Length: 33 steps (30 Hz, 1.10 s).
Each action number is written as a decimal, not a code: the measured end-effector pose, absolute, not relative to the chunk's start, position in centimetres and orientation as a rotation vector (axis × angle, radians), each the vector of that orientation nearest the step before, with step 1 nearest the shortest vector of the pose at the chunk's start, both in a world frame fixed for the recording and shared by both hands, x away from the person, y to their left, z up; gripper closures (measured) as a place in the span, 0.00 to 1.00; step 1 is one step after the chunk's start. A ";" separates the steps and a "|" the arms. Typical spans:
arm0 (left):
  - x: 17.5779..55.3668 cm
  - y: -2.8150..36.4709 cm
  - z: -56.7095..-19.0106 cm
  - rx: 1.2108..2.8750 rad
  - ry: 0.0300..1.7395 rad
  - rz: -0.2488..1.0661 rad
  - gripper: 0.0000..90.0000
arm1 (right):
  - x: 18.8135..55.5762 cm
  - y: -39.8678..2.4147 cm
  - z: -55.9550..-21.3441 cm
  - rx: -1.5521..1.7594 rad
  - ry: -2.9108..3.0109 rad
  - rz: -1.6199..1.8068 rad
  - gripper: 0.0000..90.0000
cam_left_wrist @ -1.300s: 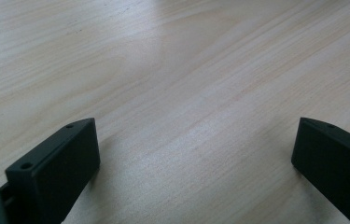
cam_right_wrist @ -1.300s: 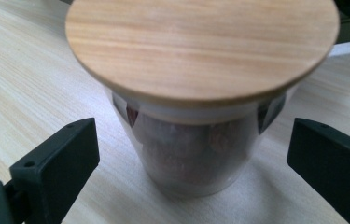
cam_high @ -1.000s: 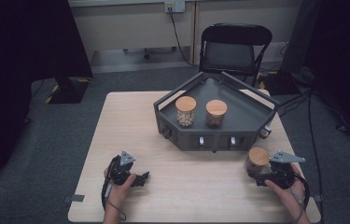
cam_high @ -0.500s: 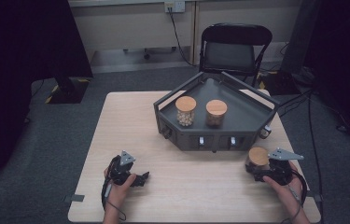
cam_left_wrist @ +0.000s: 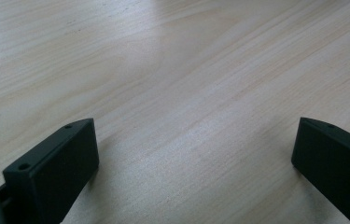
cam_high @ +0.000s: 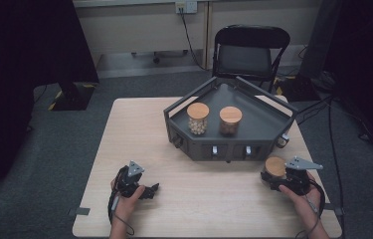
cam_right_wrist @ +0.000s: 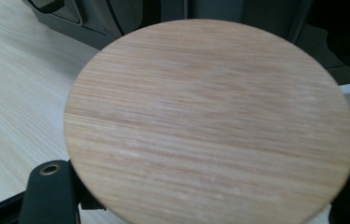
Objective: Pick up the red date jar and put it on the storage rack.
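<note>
A glass jar with a round wooden lid (cam_high: 275, 167) stands on the table near its right front, just in front of the tray. My right gripper (cam_high: 275, 178) has just been closing its jaws and is now shut on this jar. In the right gripper view the lid (cam_right_wrist: 210, 121) spreads over both black fingers (cam_right_wrist: 51, 186) of the right gripper (cam_right_wrist: 205, 191). My left gripper (cam_high: 152, 189) rests low over the table at the front left. In the left gripper view it (cam_left_wrist: 196, 163) is open, with bare wood between its fingers.
A dark grey five-sided tray (cam_high: 273, 130) sits at the table's back right. It holds a jar of pale round pieces (cam_high: 197, 118) and a jar of brown contents (cam_high: 230, 120), both with wooden lids. A black chair (cam_high: 250, 47) stands behind the table.
The right gripper's jaws have closed onto the jar beside the tray. Both hands have stayed where they were.
</note>
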<state>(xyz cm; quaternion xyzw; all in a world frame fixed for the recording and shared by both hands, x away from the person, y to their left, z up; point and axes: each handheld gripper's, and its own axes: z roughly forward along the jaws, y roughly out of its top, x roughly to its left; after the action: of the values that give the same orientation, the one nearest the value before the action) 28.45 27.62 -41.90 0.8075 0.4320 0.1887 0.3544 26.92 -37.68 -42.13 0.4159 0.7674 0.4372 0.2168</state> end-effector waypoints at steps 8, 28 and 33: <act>28.4 27.6 -41.9 2.087 1.117 0.488 0.00 | 26.6 -37.7 -41.9 1.119 2.139 1.199 0.29; 28.4 27.6 -41.9 2.087 1.117 0.488 0.00 | 26.7 -37.7 -39.1 1.055 2.198 1.234 0.29; 28.4 27.6 -41.9 2.087 1.117 0.488 0.00 | 26.8 -37.4 -37.9 1.025 2.223 1.212 0.29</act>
<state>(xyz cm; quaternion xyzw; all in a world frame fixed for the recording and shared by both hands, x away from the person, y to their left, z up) 28.45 27.62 -41.89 0.8076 0.4320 0.1887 0.3544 26.76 -37.45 -37.88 0.3673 0.7968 0.4345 0.2035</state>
